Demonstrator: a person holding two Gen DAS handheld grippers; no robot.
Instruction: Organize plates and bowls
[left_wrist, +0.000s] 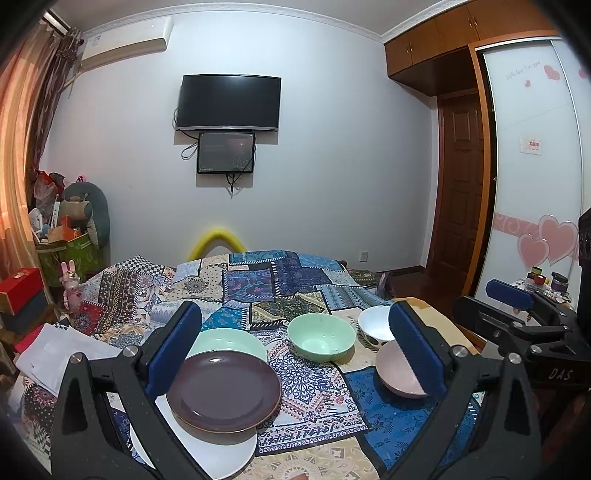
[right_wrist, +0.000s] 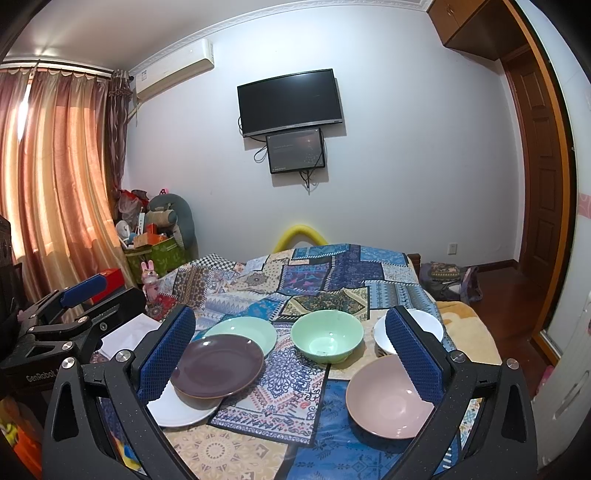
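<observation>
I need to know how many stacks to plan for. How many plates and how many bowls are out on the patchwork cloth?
Plates: 3 (purple plate, green plate, white plate)
Bowls: 3 (green bowl, pink bowl, white bowl)
Total: 6

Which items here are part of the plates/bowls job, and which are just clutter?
Job items:
brown plate, overlapping the white plate
green plate
green bowl
white bowl
pink bowl
left tongs and right tongs, both open, holding nothing

Lying about:
white paper
bunny figurine
red box
wall TV
</observation>
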